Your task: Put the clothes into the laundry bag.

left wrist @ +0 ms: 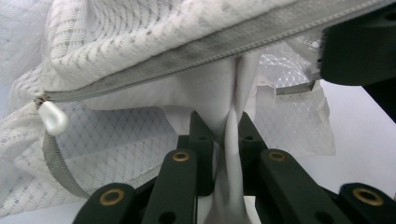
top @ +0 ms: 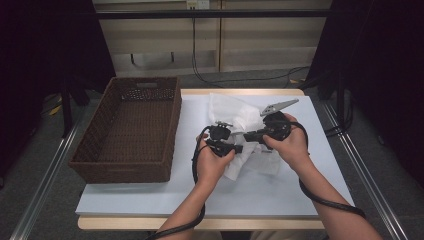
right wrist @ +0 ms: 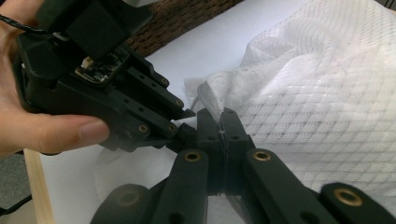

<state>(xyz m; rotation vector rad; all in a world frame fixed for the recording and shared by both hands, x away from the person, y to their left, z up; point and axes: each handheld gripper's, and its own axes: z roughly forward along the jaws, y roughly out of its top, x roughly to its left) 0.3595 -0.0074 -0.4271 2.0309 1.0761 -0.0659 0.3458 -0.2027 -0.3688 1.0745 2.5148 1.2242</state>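
in the high view a person is leaning in from the bottom edge, both hands working close together over a white table (top: 150,197). the left gripper (top: 239,148) and the right gripper (top: 248,135) are meeting nose to nose at the near edge of a crumpled white mesh bag (top: 231,111), which is lying on the table just right of a brown woven basket (top: 131,129). a black cable is trailing back from each gripper along the forearms.

in the left gripper view the left gripper (left wrist: 228,133) is pinching a vertical fold of the bag's plain white lining (left wrist: 205,98) — its jaws are clamped on the cloth, pads pressing from both sides. above it a grey zipper (left wrist: 196,51) is running diagonally across the mesh, ending at the left in a pearl-shaped white pull (left wrist: 53,118). the black body of the other gripper is showing at the upper right corner.

in the right gripper view the right gripper (right wrist: 220,122) is sitting with its jaws drawn fully together on the bag's thin edge, a sliver of white fabric caught between the pads. the mesh bag (right wrist: 327,88) is bunching up to the right — the left gripper's black body (right wrist: 107,88) is sitting just beside it on the left, held by a hand (right wrist: 32,126), with the basket (right wrist: 182,16) lying behind.
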